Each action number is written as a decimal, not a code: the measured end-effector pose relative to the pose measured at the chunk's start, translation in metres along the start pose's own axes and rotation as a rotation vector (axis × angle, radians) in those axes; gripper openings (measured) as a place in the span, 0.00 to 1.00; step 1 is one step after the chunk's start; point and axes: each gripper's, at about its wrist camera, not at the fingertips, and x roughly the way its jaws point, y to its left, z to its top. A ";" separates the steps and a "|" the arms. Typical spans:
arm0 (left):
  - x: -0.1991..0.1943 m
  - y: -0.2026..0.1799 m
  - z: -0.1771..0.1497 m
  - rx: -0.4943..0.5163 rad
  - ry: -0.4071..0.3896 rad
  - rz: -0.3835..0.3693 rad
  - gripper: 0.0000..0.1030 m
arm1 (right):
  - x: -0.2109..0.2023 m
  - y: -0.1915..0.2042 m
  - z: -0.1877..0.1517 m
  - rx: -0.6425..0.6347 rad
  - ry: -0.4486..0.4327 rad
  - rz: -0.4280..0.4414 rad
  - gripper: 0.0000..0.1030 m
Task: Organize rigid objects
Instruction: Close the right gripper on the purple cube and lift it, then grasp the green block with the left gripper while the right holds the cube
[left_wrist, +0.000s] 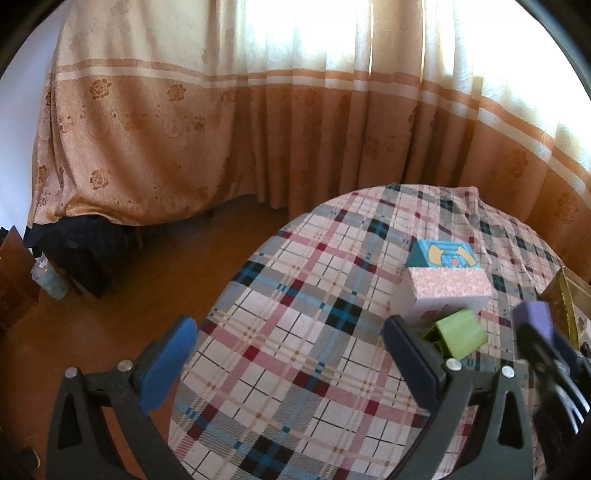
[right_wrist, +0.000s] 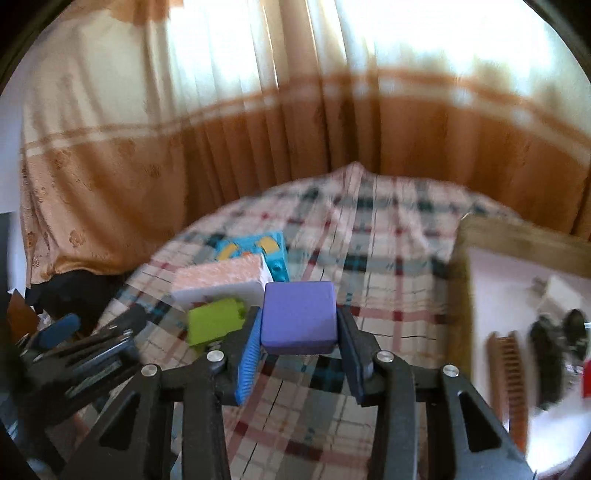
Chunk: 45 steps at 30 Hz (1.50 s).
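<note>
My right gripper (right_wrist: 298, 328) is shut on a purple cube (right_wrist: 299, 317), held a little above the plaid tablecloth (right_wrist: 369, 258). In the left wrist view the purple cube (left_wrist: 534, 316) shows at the far right between that gripper's fingers. Just left of it lie a lime-green block (right_wrist: 214, 325), a pink-topped white box (right_wrist: 221, 282) and a blue cartoon box (right_wrist: 255, 249) behind them. My left gripper (left_wrist: 291, 356) is open over the table's left edge with nothing between its fingers. The green block (left_wrist: 461, 332) lies just beyond its right finger (left_wrist: 410, 356).
A shallow box with a wooden-looking rim (right_wrist: 480, 236) stands on the right of the table, holding a brown comb (right_wrist: 506, 365) and dark items (right_wrist: 550, 354). Curtains (left_wrist: 258, 129) hang close behind the table. The floor (left_wrist: 129, 295) lies to the left.
</note>
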 end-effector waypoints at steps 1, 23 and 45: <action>-0.003 0.000 0.000 0.000 -0.013 -0.003 0.99 | -0.008 0.000 -0.002 -0.008 -0.031 -0.007 0.42; 0.016 -0.090 -0.002 0.100 0.085 -0.058 0.88 | -0.050 -0.045 -0.008 0.190 -0.170 -0.039 0.42; 0.016 -0.084 -0.007 0.070 0.131 -0.184 0.46 | -0.044 -0.046 -0.010 0.194 -0.137 -0.040 0.42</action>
